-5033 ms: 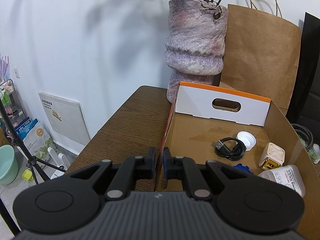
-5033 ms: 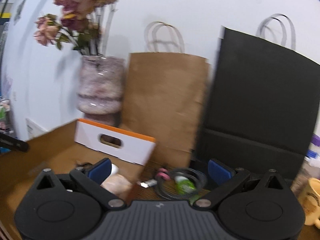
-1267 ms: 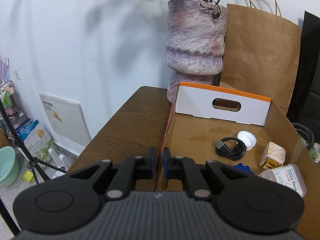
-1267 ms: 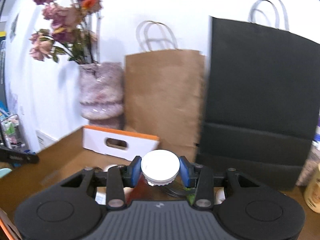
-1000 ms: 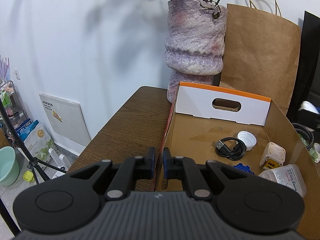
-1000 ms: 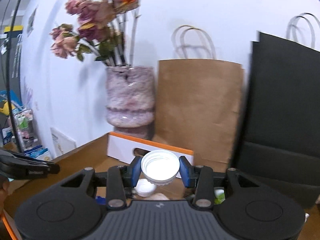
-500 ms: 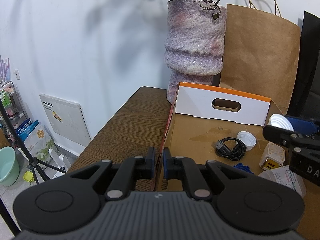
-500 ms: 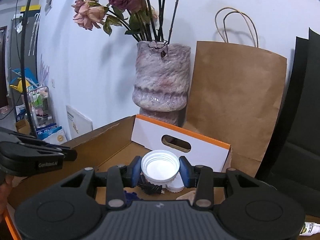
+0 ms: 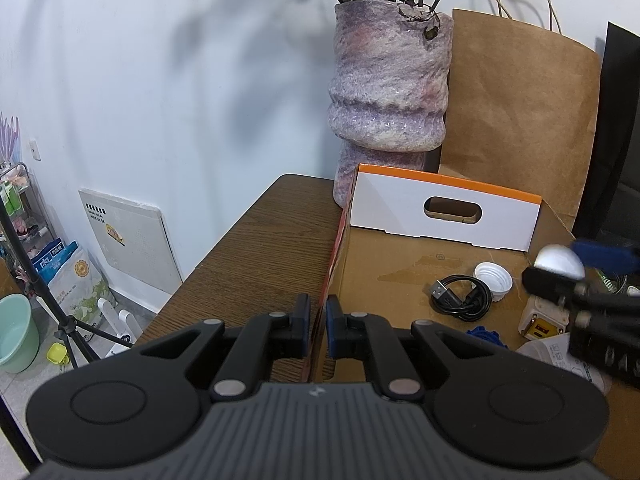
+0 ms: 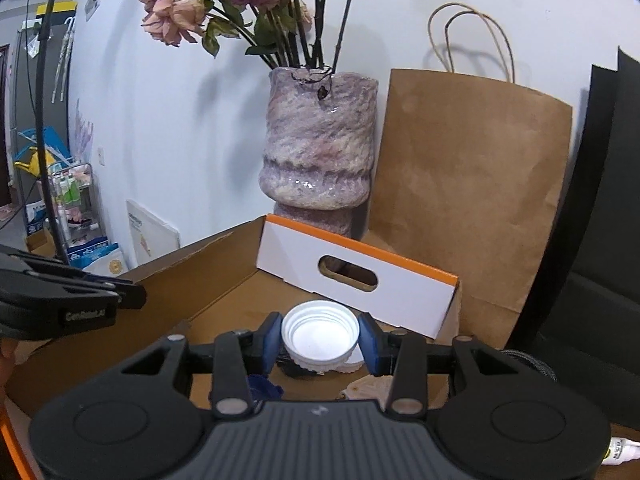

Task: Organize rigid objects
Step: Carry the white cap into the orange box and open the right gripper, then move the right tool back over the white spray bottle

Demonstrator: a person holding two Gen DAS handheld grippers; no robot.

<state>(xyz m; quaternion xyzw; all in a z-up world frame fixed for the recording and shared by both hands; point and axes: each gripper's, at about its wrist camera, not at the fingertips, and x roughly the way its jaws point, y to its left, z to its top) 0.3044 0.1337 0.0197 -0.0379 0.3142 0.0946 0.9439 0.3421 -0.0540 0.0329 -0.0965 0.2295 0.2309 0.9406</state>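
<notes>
Since the frame half a second ago the right gripper (image 10: 320, 338) has been opening; its blue pads now stand just off the ribbed white plastic cap (image 10: 320, 336), which seems loose between them, over the cardboard box (image 9: 400, 264) near its far-right corner. The left gripper (image 9: 318, 318) stays clamped on the box's left wall.
</notes>
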